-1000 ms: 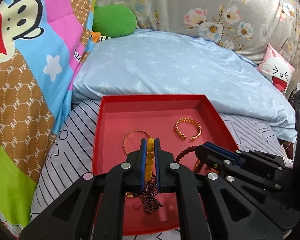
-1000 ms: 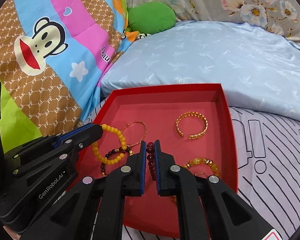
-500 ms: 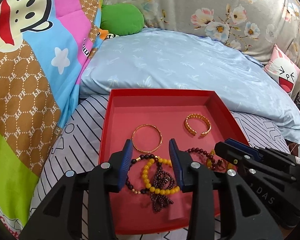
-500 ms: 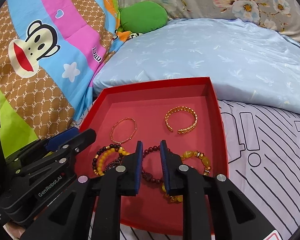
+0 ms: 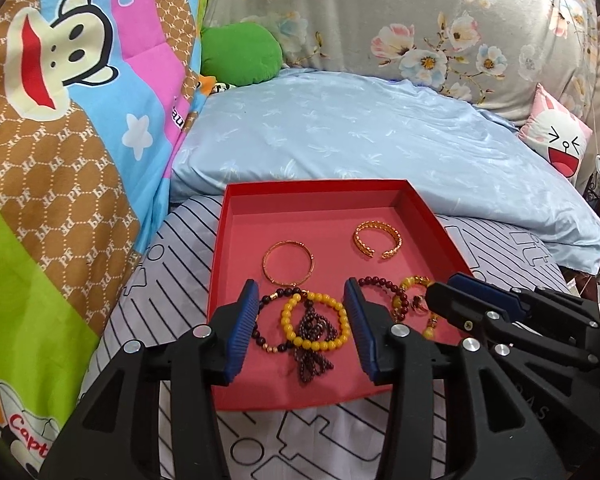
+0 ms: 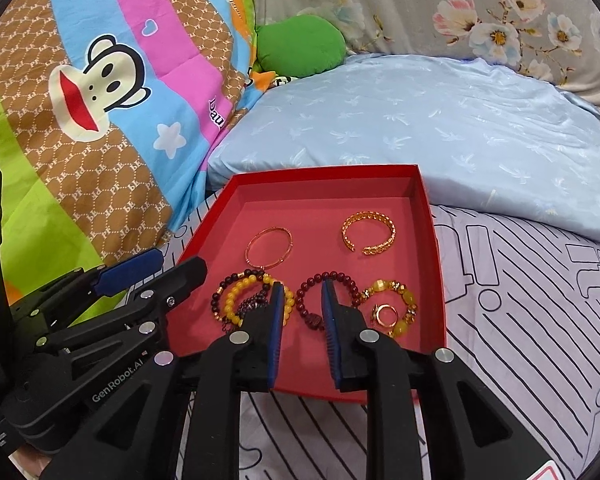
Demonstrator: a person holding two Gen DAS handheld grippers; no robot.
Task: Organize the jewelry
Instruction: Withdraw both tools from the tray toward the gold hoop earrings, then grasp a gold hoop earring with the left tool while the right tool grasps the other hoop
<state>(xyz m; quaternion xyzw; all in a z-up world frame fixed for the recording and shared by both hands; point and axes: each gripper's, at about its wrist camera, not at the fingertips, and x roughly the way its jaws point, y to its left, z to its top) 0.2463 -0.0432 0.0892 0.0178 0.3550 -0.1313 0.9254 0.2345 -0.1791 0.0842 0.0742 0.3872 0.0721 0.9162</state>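
Note:
A red tray [image 5: 316, 186] lies on the bed with several bracelets in it. My left gripper [image 5: 301, 286] hovers over its near part, jaws opening, with nothing pressed between them. Below them lie a yellow bead bracelet [image 5: 315, 345] and a dark bead strand [image 5: 312, 360]. My right gripper [image 6: 301, 285] stands open above a dark red bead bracelet [image 6: 340, 278], which rests on the tray floor. Beside it sit an amber bead bracelet [image 6: 408, 300] and a gold ring [image 6: 386, 316]. Farther back are a thin gold bangle [image 5: 288, 243] and an open gold cuff [image 5: 380, 226].
The tray sits on a striped grey sheet [image 6: 520, 320]. A pale blue pillow [image 5: 360, 140] lies right behind it. A bright cartoon quilt [image 5: 60, 140] rises at the left, with a green cushion [image 5: 240, 54] and floral bedding [image 5: 420, 20] at the back.
Both grippers let go: the left released the yellow bead bracelet, the right the dark red one, and both now lie in the tray. Both grippers pulled back from the tray.

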